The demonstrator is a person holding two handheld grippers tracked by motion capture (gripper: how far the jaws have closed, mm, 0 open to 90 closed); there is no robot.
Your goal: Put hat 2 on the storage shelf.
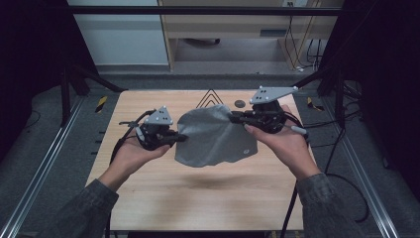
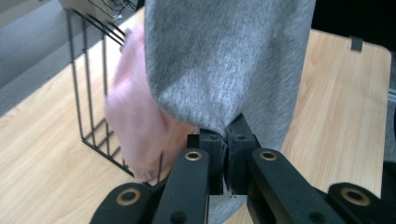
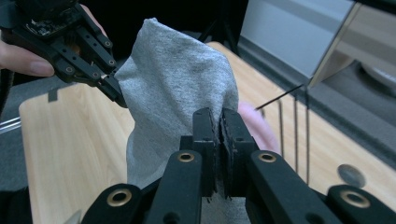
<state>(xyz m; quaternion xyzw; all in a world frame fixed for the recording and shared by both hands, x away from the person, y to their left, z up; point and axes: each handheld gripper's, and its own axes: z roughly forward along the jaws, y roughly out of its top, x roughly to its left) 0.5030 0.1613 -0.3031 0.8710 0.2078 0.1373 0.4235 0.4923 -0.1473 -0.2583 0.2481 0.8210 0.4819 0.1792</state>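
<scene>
Grey knit cloth (image 1: 213, 136), soft, light and limp, hangs above the tabletop (image 1: 198, 198) between the left gripper (image 1: 179, 138) and right gripper (image 1: 233, 117), jaws clamped on opposite edges, the best holds.

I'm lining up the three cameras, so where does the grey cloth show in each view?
High view: the grey cloth hangs at centre above the wooden table, stretched between the left gripper and the right gripper.
Left gripper view: it fills the upper middle, pinched at its lower edge in the shut jaws.
Right gripper view: it stands at centre, behind the jaws.
Shared landmark: the table.
</scene>
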